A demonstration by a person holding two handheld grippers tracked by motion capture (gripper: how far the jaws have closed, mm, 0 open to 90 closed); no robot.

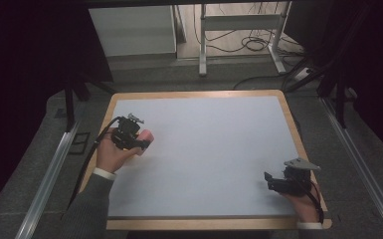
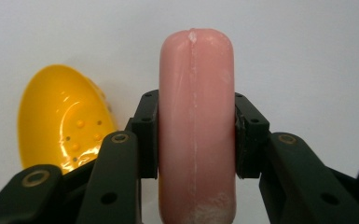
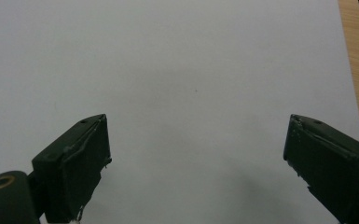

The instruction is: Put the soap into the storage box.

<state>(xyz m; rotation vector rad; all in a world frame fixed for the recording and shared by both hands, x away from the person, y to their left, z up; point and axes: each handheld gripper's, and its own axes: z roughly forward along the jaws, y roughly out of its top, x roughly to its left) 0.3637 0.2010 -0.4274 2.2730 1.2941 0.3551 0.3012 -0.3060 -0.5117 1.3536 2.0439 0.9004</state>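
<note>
Left gripper [image 2: 196, 135] clamped on a pink sausage [image 2: 196, 130], pads pressing both its sides, one rounded end sticking out past the jaws. Held near the left edge of the white tabletop [image 1: 209, 149], whether just above it or touching, impossible to tell. Yellow bowl [image 2: 60, 123] lying tilted just beyond, on the same surface. Right gripper [image 3: 196, 154] spread wide, nothing between its jaws, resting near the front right corner. Pickup judged done; carrying and setting down, likely into the bowl, still to come.
</note>
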